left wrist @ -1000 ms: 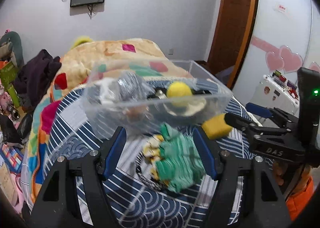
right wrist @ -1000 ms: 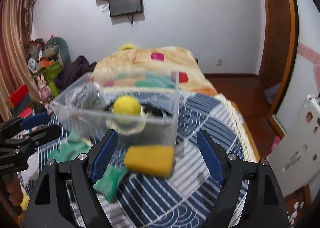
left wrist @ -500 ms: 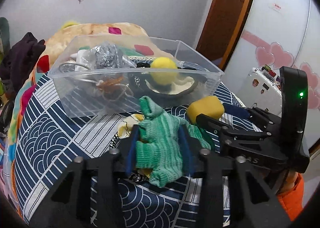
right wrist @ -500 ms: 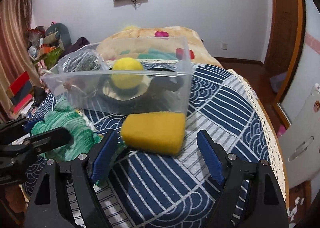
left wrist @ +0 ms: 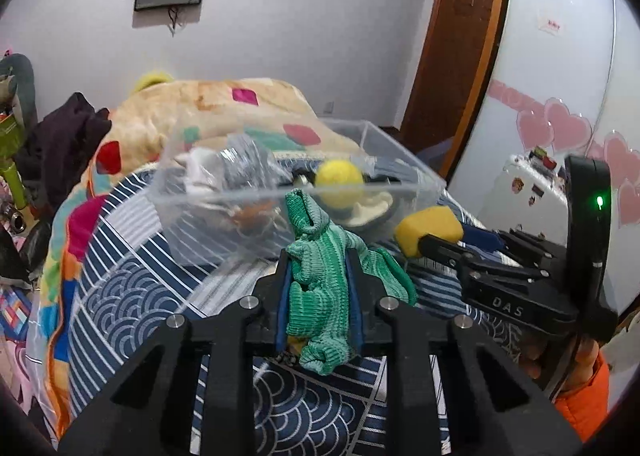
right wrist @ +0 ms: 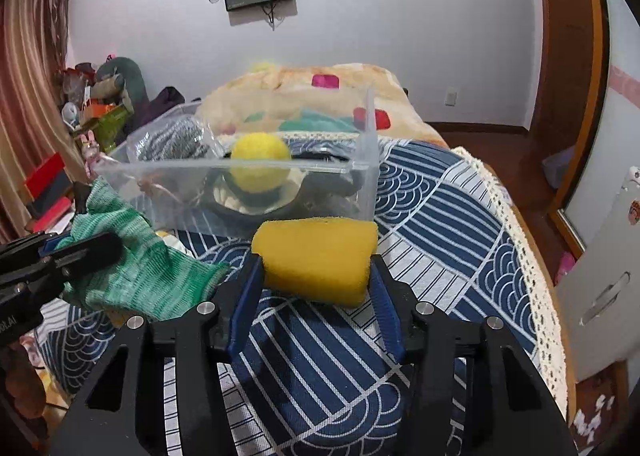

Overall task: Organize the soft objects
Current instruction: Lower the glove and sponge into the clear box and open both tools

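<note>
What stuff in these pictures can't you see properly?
- Under the yellow ball in the clear bin: right wrist view, dark things blurred by the plastic wall.
- Silvery bundle: left wrist view, crinkled wrap hides what it is.
- Beneath the green knit cloth: left wrist view, something yellowish hidden by the cloth and left gripper.
- Underside of the yellow sponge: right wrist view, hidden by its own bulk.

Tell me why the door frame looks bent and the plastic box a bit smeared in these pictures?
Left wrist view: the fisheye lens bows the door frame, dark corners ring the picture, and the clear box is smeared, probably by motion, while the green cloth stays sharp. Right wrist view: the same bowing, the yellow sponge crisp, and the yellow ball soft behind the plastic.
</note>
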`<state>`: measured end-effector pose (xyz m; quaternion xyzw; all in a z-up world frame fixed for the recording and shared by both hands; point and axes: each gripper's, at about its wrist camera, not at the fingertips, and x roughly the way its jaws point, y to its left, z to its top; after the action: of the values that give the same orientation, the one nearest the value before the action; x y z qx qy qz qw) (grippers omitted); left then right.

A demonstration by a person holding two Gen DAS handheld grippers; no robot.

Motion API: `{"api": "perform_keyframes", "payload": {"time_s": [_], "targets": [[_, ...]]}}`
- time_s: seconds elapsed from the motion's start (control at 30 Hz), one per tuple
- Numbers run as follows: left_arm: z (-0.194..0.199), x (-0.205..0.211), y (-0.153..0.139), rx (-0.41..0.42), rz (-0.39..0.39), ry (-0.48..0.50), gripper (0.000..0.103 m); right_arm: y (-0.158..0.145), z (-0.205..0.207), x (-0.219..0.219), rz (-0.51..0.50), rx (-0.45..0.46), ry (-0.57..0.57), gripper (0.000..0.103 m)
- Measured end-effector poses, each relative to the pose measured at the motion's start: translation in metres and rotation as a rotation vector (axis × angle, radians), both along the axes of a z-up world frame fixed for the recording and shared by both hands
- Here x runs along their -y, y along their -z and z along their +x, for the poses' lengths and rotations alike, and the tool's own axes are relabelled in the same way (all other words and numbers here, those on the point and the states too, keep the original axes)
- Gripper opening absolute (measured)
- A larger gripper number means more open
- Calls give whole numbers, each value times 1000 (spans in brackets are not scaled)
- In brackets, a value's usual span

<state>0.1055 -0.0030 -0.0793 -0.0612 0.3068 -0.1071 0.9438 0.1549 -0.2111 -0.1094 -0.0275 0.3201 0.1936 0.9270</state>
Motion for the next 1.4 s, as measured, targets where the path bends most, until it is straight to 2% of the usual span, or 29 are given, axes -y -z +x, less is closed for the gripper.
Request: {"api": "perform_keyframes", "payload": {"time_s": [0.37,0.57,0.7,0.9,1.07,1.3,1.4], "targets": [[7,-31,-51,116,-18,-99,23,-44,-5,-1,34,127,-9,49],[32,-29,-62,131,-1,-120,23,-60,10,-8,52,165,-12,49],[48,-20,-55,122,49,-136,23,-58,22,-18,69,145,-45,49],[73,-12,-32,78,128,-174,23,-38,39,-31,40,75,-55,49],[91,-10,-16,31,129,-165,23,-31,42,-30,26,46,-50,49],[97,-2,-7,22,167,-162,24,-30,43,-29,20,27,-48,51],[96,-1,-6,20,178,-163,29,-31,42,-29,21,25,-47,52]]}}
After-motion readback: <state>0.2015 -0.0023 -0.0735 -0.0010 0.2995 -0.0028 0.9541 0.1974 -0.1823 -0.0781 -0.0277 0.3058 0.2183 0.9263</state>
